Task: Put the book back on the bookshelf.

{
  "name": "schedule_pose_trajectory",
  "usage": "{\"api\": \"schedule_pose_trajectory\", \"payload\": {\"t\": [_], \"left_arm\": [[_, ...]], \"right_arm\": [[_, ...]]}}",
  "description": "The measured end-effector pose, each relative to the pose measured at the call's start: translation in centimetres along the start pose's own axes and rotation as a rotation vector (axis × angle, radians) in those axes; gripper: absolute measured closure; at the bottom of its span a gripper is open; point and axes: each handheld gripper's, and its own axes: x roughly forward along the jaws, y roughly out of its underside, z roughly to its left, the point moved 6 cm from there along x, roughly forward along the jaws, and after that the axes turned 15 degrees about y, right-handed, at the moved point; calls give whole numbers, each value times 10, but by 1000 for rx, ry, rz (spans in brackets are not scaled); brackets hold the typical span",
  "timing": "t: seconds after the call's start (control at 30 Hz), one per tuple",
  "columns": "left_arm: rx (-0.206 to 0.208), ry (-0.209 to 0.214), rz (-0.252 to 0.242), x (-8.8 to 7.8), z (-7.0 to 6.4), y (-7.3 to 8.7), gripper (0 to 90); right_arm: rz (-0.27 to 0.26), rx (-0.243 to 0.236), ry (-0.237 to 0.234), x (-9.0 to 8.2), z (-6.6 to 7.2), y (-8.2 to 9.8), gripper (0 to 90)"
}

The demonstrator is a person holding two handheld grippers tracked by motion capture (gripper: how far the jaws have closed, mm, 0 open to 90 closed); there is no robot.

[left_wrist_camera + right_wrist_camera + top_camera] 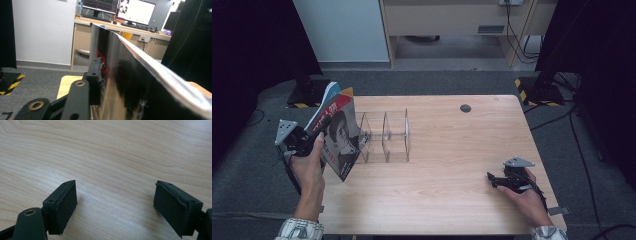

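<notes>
Glossy magazine at the rack
Left gripper (323, 126) has its jaws around the tilted glossy magazine (340, 140), grip unclear, beside the clear acrylic rack (384, 136); right gripper (116, 206) gapes empty over the wooden table (452, 150).

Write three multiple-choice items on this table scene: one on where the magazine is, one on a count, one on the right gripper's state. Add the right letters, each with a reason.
1. Where is the magazine?
A. Leaning at the left end of the clear rack
B. Flat at the table's right edge
C. On the floor

2. How many grippers are seen?
A. One
B. Two
C. Three

3. How does the right gripper stand?
A. Shut on the magazine
B. Open over bare wood
C. Shut on the rack

Key: 1 A, it stands tilted by the rack's left end, at the left gripper. 2 B, one in each hand. 3 B, its pads stand apart with nothing between.
</notes>
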Motion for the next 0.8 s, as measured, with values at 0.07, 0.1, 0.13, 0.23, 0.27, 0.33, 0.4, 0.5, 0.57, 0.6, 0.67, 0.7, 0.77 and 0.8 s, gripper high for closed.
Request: {"api": "schedule_pose_trajectory", "payload": {"t": [0.07,0.1,0.13,0.23,0.27,0.33,0.4,0.5,0.57,0.6,0.67,0.7,0.77,0.8], "left_arm": [[7,-7,2,0,0,0,548],[10,-8,-2,0,-1,0,523],[9,-6,-4,0,-1,0,504],[4,-5,-2,-1,0,0,443],[6,-8,0,-1,0,0,423],[8,-18,-1,-1,1,1,381],[20,-19,7,0,2,1,345],[22,-7,19,1,1,3,314],[28,-1,26,1,1,4,295],[30,5,34,2,1,5,275],[32,2,39,2,1,7,259],[30,2,39,2,1,7,252],[28,2,42,2,1,8,241],[28,4,44,2,1,8,237]], "right_arm": [[0,-1,0,0,0,0,191],[0,-1,0,0,0,0,191],[0,-1,0,0,0,0,191],[0,-1,0,0,0,0,191],[0,-1,0,0,0,0,191],[2,-3,-2,0,0,0,191],[2,-7,-4,0,0,0,191],[2,-7,-4,-1,0,0,191],[2,-7,-4,-1,0,0,191],[3,-6,-4,-1,0,0,191],[2,-7,-4,-1,0,0,191],[2,-6,-4,-1,0,0,191],[3,-6,-4,-1,0,0,191],[3,-6,-4,-1,0,0,191]]}}
